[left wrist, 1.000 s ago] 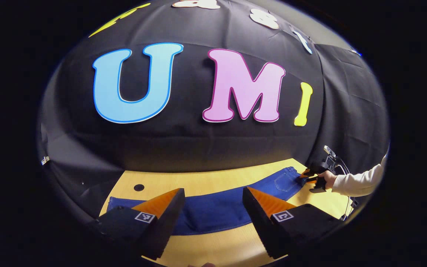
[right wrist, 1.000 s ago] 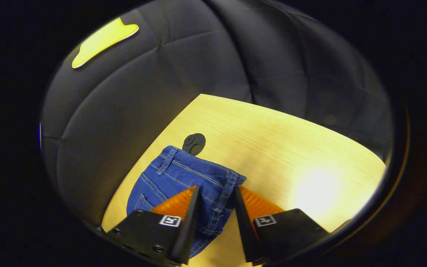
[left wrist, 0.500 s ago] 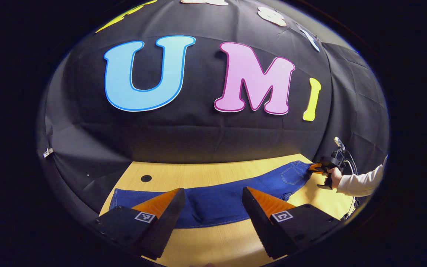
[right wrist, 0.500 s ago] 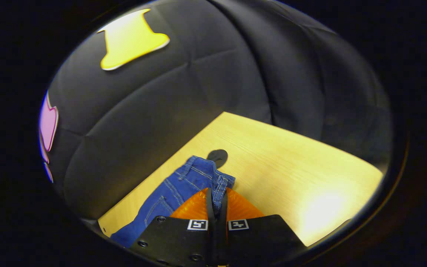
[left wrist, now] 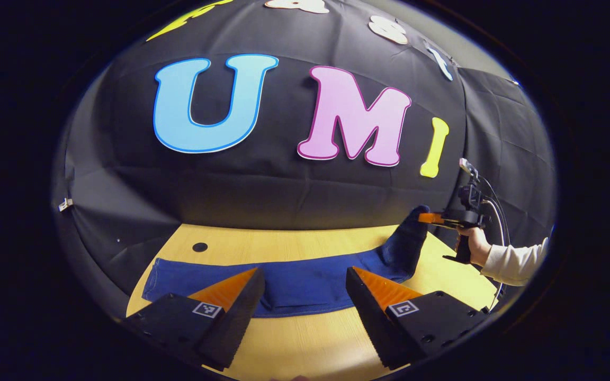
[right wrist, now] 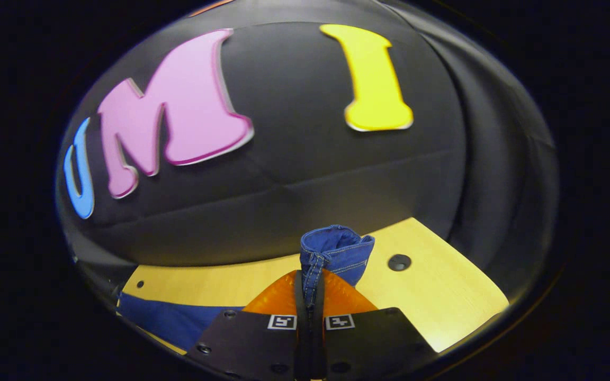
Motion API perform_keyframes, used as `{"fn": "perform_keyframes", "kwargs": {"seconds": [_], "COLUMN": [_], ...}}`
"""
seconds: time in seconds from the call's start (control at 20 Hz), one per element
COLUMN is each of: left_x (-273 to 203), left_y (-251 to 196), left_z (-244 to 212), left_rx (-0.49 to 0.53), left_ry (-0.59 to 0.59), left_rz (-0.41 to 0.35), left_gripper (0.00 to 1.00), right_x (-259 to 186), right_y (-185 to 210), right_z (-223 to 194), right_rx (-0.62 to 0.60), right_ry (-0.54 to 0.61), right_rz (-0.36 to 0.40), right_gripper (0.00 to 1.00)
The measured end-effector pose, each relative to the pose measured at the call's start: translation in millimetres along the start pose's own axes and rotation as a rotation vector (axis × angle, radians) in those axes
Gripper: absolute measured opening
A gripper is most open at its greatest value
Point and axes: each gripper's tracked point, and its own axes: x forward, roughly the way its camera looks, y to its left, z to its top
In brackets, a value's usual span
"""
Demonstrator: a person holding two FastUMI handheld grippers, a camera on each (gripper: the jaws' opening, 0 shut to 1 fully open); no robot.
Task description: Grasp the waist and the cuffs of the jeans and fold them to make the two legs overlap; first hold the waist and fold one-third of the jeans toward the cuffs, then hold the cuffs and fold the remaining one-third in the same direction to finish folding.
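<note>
Blue jeans [left wrist: 305, 278] lie stretched across the wooden table [left wrist: 310, 344], legs overlapped, cuffs toward the left. Their waist [right wrist: 337, 251] is lifted off the table. My right gripper [right wrist: 309, 283] is shut on the waistband, which bunches up just past its fingertips. In the left gripper view that same gripper [left wrist: 432, 218] shows at the far right, held by a hand with a white sleeve [left wrist: 514, 262], raising the waist end [left wrist: 408, 243]. My left gripper [left wrist: 305, 283] hovers open above the middle of the jeans with nothing between its fingers.
The black cloth wall stands close behind the table. A small dark round hole [left wrist: 199, 247] sits near the table's back left corner, another [right wrist: 399, 262] by the waist end. Bare wood [right wrist: 442, 307] lies to the right of the right gripper.
My right gripper closed on the waistband, then lifted it off the table and turned toward the wall. The left gripper has stayed open over the jeans.
</note>
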Motion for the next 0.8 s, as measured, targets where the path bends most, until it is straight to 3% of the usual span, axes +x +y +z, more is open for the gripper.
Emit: {"fn": "perform_keyframes", "kwargs": {"seconds": [0.15, 0.35, 0.5, 0.65, 0.75, 0.8], "left_x": [-14.7, -30.1, -40.7, -48.9, -52.0, -51.1], "left_y": [8.1, 22.8, 35.9, 54.9, 67.3, 73.8], "left_z": [-8.5, -24.2, -40.5, -60.4, -71.6, -77.9], "left_rx": [-0.020, -0.050, -0.087, -0.128, -0.170, -0.195], "left_ry": [-0.003, 0.005, 0.016, 0.033, 0.035, 0.035], "left_rz": [0.020, 0.059, 0.096, 0.145, 0.175, 0.191], "left_gripper": [0.98, 0.96, 0.96, 0.96, 0.92, 0.96], "right_x": [-15.4, -29.8, -32.8, -32.3, -35.5, -37.3], "right_y": [52.6, 134.5, 171.0, 214.8, 229.7, 228.2], "right_z": [-7.7, -50.3, -80.3, -143.4, -175.2, -186.6], "right_rx": [-0.076, -0.202, -0.209, -0.193, -0.171, -0.210], "right_ry": [0.018, 0.092, 0.143, 0.210, 0.271, 0.270], "right_rz": [0.155, 0.369, 0.444, 0.481, 0.503, 0.499], "right_gripper": [0.05, 0.05, 0.05, 0.05, 0.47, 0.68]}}
